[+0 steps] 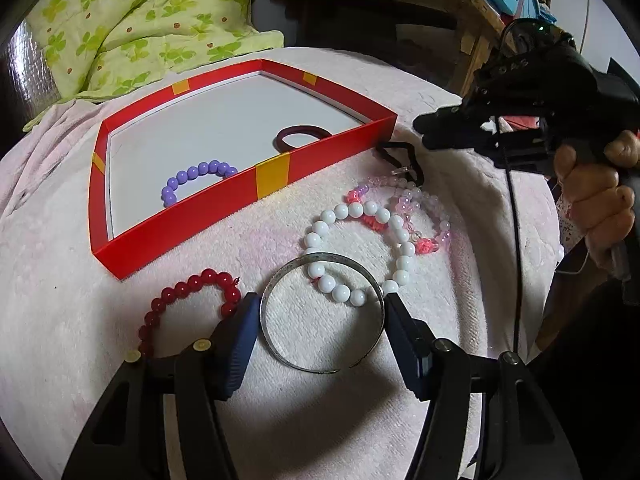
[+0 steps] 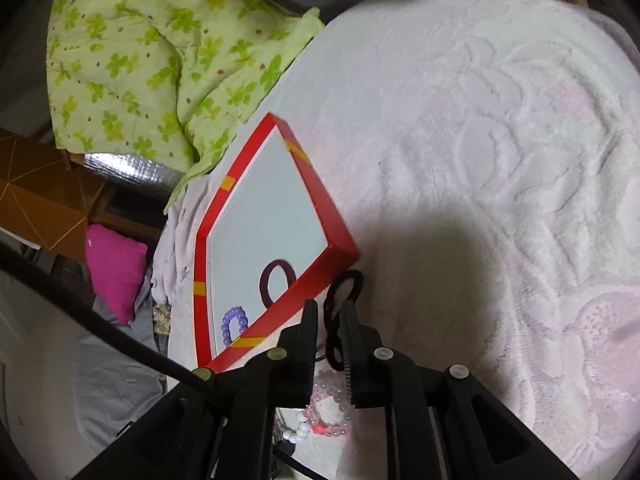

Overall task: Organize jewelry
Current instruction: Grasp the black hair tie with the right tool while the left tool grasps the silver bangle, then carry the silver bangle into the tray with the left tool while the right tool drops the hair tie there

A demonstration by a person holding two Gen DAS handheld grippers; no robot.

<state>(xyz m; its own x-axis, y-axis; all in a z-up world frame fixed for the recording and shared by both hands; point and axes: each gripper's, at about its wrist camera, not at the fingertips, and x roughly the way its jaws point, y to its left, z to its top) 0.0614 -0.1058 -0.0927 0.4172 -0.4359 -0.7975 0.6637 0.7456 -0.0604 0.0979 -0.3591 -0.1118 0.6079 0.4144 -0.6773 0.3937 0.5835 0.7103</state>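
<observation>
1. The red box point(image 1: 192, 216), shallow and square with yellow tape patches and a white floor, lay on a fluffy pink towel point(image 1: 60, 320) and serves here as the landmark.
2. Inside the box lay a purple bead bracelet point(image 1: 196, 178) against its near wall and a dark maroon hair tie point(image 1: 302, 136) by its right corner.
3. Just outside that right corner lay a black hair tie point(image 1: 400, 160), a soft twisted loop.
4. The right gripper point(image 2: 329, 334) had its fingers nearly together, pinching the black hair tie point(image 2: 338, 312) beside the box point(image 2: 320, 200) wall.
5. In front of the box, on the towel, sat a round silver bangle point(image 1: 320, 316) (smooth metal, open in the middle), with a string of glossy white beads point(image 1: 360, 248) draped over its far rim.
6. The left gripper point(image 1: 318, 316) stood wide apart, one blue ribbed pad on each side of the bangle, the right pad touching it.
7. A dark red bead bracelet point(image 1: 188, 300) lay left of the bangle, touching the left pad.
8. Translucent pink beads point(image 1: 412, 216) with coral flowers tangled with the white string, right of the box.
9. Behind the box bunched a green clover-print quilt point(image 1: 140, 24).
</observation>
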